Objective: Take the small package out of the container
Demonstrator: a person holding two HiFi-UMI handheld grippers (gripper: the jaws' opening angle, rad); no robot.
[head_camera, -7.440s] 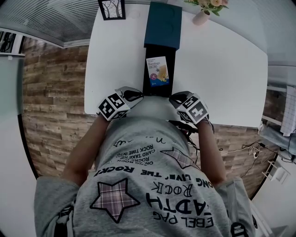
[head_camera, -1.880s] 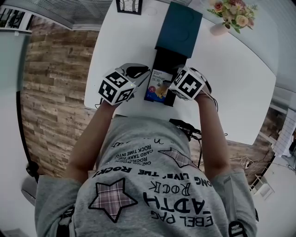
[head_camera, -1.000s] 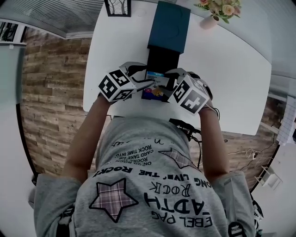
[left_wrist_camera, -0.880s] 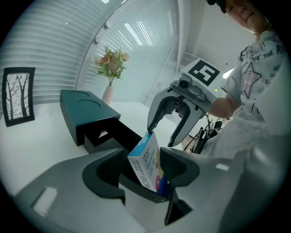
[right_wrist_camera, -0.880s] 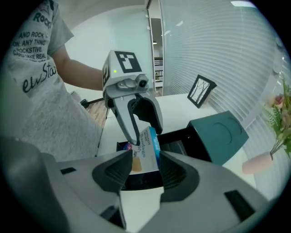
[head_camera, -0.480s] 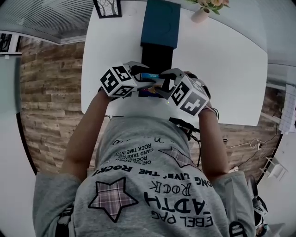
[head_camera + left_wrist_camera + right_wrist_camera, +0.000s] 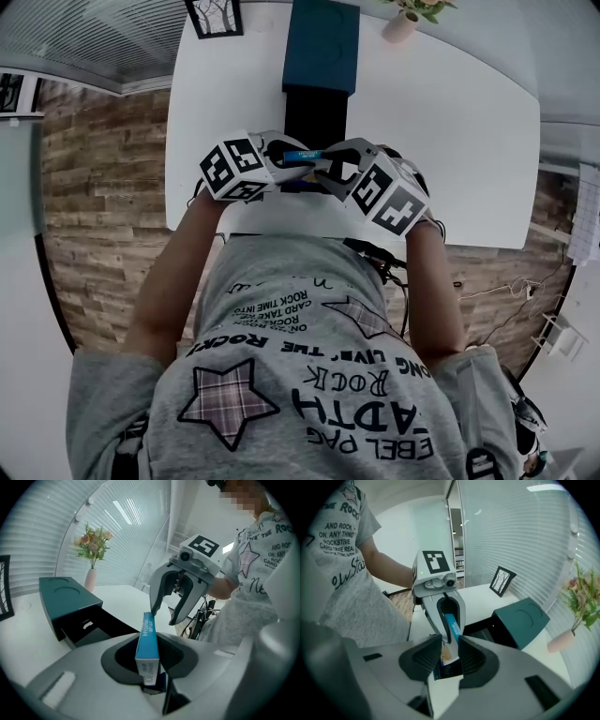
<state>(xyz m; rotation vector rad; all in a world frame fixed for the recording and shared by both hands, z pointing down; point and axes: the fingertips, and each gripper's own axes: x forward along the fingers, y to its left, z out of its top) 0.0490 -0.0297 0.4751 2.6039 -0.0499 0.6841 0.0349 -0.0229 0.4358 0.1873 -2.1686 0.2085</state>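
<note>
Left gripper view, nearest first: what have you got?
— My left gripper has just been closing its jaws; they now pinch the small package upright. The right gripper has just closed too and is clamped on its far end (a shared hold, over the table's near edge).
— And the container?
— Farther back, tray pulled out, package clear of it. Lifting out looks done; next I'd release one grip and set it down.
</note>
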